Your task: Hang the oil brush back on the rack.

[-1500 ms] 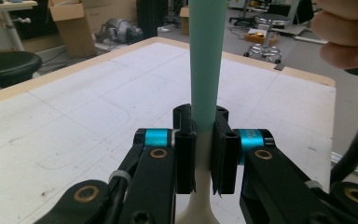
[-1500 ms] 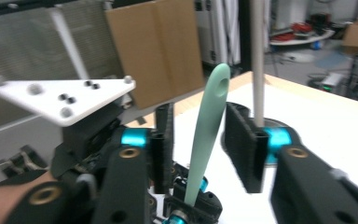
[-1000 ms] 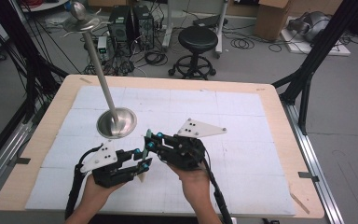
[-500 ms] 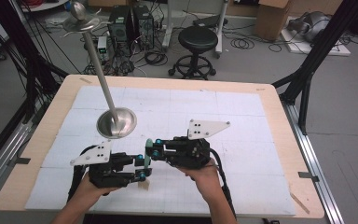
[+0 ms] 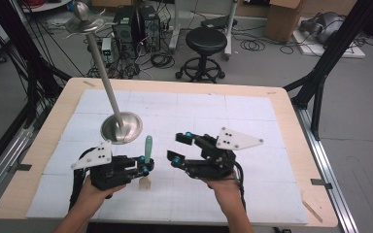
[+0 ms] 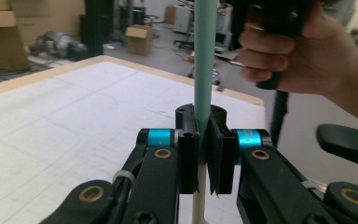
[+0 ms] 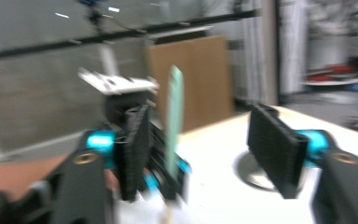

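While clamped upright in left hand-held gripper (image 5: 145,170), green-handled spatula (image 5: 147,150) stands near worktop's (image 5: 281,111) front edge, pale blade down, just above surface. Right hand-held gripper (image 5: 178,148) just beside it, jaws spread wide, empty. Farther back, toward left edge: metal stand (image 5: 121,127), round base, tilted pole.

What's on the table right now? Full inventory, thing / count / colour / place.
Metal stand: 1, silver, round base on the mat's left part, tilted pole rising to a disc and ball at the top.
Spatula: 1, teal handle, pale blade end below, upright, held in front of the stand.
Mat: 1, white with a grid, covers the table.
Table: 1, light wood rim.
Left gripper: 1, black with blue joints, shut on the spatula.
Right gripper: 1, black, jaws open, right of the spatula.
Hands: 2, one on each gripper.
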